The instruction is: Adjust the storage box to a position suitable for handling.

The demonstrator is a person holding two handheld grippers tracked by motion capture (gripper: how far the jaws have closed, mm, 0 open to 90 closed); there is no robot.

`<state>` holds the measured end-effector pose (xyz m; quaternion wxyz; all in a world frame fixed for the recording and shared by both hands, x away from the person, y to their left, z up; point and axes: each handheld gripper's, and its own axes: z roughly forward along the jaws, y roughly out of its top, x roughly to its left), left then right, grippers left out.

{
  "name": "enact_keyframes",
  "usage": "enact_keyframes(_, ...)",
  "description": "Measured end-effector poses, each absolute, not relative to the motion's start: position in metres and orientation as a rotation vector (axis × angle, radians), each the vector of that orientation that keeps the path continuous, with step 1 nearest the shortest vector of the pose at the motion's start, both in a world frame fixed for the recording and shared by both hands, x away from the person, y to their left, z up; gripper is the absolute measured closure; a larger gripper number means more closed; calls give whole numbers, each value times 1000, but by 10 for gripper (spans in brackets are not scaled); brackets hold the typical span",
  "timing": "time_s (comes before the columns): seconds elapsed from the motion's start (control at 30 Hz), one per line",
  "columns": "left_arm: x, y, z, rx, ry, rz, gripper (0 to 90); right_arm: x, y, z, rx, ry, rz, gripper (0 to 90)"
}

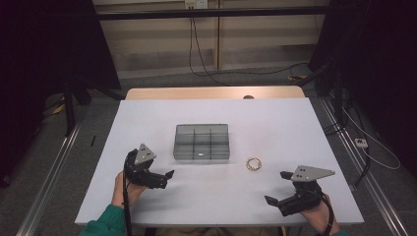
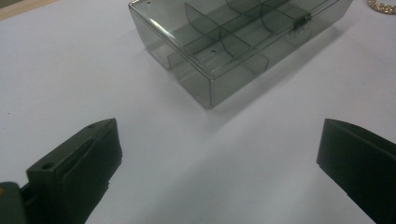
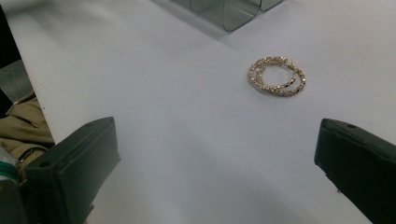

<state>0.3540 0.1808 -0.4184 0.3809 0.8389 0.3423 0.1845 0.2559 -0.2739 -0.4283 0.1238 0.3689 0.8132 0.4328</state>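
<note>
Both grippers you're holding wide apart and empty, left gripper (image 1: 167, 178) facing the smoky compartment box (image 1: 201, 142), right gripper (image 1: 276, 188) hovering near the gold bracelet (image 1: 253, 163), white table (image 1: 147, 123) lying beneath.

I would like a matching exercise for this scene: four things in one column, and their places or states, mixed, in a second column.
1. box
2. bracelet
3. left hand-held gripper
4. table

a. gold, lying to the right of the box
b. white, bears everything
c. clear grey, with compartments
d. jaws open, nothing between them

Pairs: 1-c, 2-a, 3-d, 4-b
</note>
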Motion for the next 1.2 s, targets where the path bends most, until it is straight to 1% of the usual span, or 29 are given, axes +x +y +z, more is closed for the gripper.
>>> enact_keyframes(0.23,369,174,-417,2151,882,478,3,254,-274,-428,1082,2366,1259,0)
enact_keyframes(0.33,375,172,-416,2167,888,494,36,253,-275,-427,1081,2359,1257,0)
enact_keyframes(0.5,386,168,-410,2157,901,514,139,252,-273,-427,1084,2362,1251,0)
enact_keyframes(0.6,392,167,-403,2149,901,534,238,252,-273,-427,1086,2361,1246,0)
enact_keyframes(0.67,397,168,-399,2130,908,525,338,252,-274,-427,1086,2361,1244,0)
enact_keyframes(0.8,409,170,-394,2114,933,536,500,252,-273,-427,1086,2362,1244,0)
enact_keyframes(0.9,417,171,-395,2077,978,525,610,252,-274,-427,1088,2359,1244,0)
enact_keyframes(1.07,429,169,-402,2084,1003,523,802,252,-274,-427,1087,2361,1245,0)
enact_keyframes(1.17,433,166,-407,2094,1014,518,889,252,-273,-427,1087,2365,1245,0)
enact_keyframes(1.2,434,164,-409,2084,1020,509,900,252,-273,-427,1085,2365,1245,0)
